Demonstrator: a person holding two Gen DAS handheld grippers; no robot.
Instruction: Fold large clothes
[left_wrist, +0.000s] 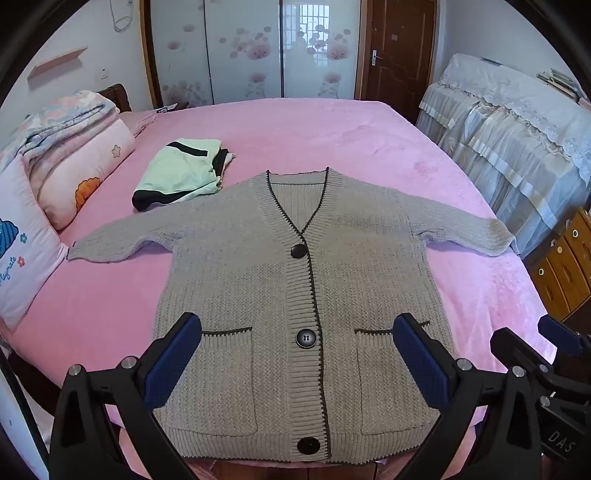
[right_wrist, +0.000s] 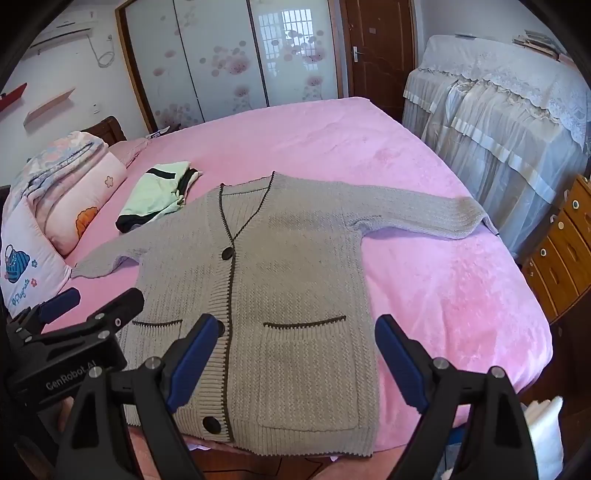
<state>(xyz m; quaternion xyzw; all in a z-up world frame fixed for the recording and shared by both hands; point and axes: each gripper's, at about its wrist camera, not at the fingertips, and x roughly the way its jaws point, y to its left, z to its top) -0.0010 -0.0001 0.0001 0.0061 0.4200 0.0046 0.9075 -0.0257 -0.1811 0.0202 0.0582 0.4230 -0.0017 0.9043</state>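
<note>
A grey knitted cardigan (left_wrist: 258, 295) (right_wrist: 295, 280) with dark trim and black buttons lies flat, front up, on the pink bed (left_wrist: 314, 133) (right_wrist: 443, 288), both sleeves spread sideways and its hem at the near edge. My left gripper (left_wrist: 297, 328) hovers open above the lower front, its blue pads apart over the two pockets. My right gripper (right_wrist: 295, 328) is open too, above the right pocket. Each gripper shows in the other's view: the right one (left_wrist: 554, 339) at the right edge, the left one (right_wrist: 92, 299) at the left. Neither holds anything.
A folded green and black garment (left_wrist: 181, 173) (right_wrist: 155, 195) lies beyond the left sleeve. Pillows and a folded quilt (left_wrist: 66, 158) line the bed's left side. A lace-covered piece of furniture (left_wrist: 517, 122) and a wooden drawer chest (left_wrist: 565, 266) stand on the right.
</note>
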